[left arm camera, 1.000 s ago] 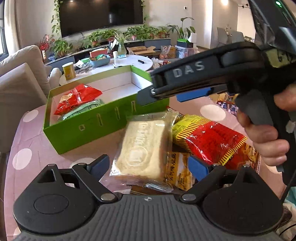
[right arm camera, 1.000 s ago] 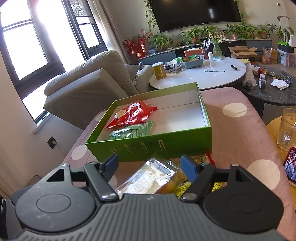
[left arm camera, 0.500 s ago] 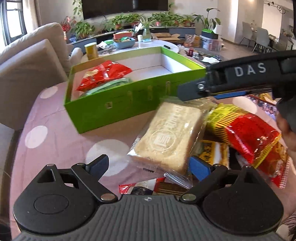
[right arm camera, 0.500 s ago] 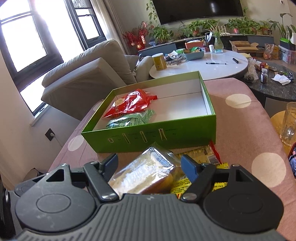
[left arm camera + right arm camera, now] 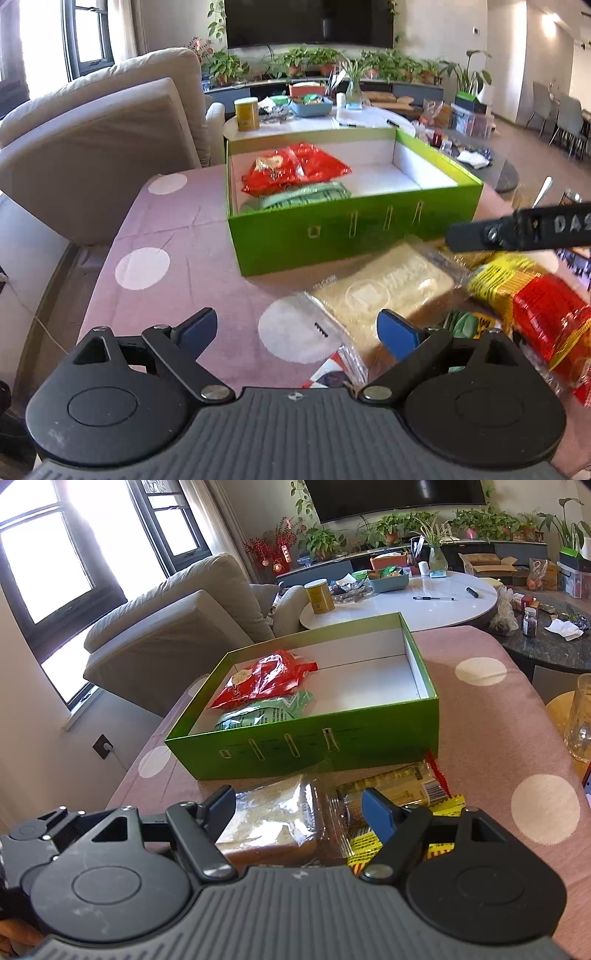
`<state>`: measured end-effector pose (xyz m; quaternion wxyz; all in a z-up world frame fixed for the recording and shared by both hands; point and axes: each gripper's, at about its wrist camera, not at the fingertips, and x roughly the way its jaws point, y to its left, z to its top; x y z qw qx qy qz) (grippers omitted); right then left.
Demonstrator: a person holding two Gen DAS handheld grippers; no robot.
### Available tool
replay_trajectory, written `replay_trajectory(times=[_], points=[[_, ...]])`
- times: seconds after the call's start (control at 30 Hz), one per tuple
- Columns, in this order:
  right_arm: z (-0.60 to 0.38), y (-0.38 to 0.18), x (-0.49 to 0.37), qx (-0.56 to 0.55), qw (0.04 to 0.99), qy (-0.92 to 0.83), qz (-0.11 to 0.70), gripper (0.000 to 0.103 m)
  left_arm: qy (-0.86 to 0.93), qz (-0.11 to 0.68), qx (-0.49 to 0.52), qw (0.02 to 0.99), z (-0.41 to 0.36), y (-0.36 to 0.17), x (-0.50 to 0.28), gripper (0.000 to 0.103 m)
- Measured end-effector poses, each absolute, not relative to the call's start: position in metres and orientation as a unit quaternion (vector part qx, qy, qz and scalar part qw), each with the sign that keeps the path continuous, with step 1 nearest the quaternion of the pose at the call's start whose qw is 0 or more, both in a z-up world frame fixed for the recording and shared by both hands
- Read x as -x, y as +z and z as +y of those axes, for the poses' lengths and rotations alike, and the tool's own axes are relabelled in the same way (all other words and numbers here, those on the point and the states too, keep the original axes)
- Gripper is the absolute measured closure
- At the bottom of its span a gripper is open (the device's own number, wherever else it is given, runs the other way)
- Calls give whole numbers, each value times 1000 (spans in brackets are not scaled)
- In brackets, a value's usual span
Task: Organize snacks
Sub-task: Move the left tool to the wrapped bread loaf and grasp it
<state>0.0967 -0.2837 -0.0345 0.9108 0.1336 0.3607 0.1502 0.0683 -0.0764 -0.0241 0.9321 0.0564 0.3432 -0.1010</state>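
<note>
A green box (image 5: 354, 236) (image 5: 303, 749) sits on the pink dotted tablecloth and holds a red snack bag (image 5: 291, 168) (image 5: 262, 677) and a green snack bag (image 5: 306, 195) (image 5: 266, 712) at its left end. A clear-wrapped pale cracker pack (image 5: 384, 291) (image 5: 273, 819) lies in front of the box on a pile with a yellow-red bag (image 5: 532, 302) and a yellow packet (image 5: 391, 786). My right gripper (image 5: 299, 808) is open, its jaws straddling the cracker pack. My left gripper (image 5: 299, 328) is open and empty over the cloth, left of the pack.
The right gripper's black finger (image 5: 517, 229) reaches in from the right above the pile. A glass (image 5: 583, 720) stands at the table's right edge. A beige sofa (image 5: 103, 140) and a white round table (image 5: 406, 598) with clutter lie beyond.
My left gripper has drawn back and swung left, away from the cracker pack. My right gripper has come lower and closer over the pack, its jaws still open.
</note>
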Motion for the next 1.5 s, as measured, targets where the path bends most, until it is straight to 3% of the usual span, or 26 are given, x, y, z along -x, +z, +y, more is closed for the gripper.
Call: replay_trajectory(times=[0.6,0.8,1.03,1.2,1.27,1.33,1.5], points=[[-272,-44,-114,-141,890,179,395,38,-169,384,-41,907,-95,-40,-79,10],[-262,-56,-124,-128,884,176,413,37,-167,405,-25,898,-95,-49,-89,19],[-256,-65,-123,-116,885,173,417,37,-158,397,-7,904,-85,-48,-92,39],[-257,-58,-116,-130,878,203,415,37,-141,389,-18,910,-75,-46,-91,38],[-259,-58,-117,-141,878,192,415,37,-142,389,-20,910,-73,-46,-92,33],[-260,-60,-120,-147,879,176,417,37,-140,388,-29,911,-75,-47,-93,22],[-255,-65,-127,-147,875,179,424,32,-155,401,-19,903,-81,-56,-101,22]])
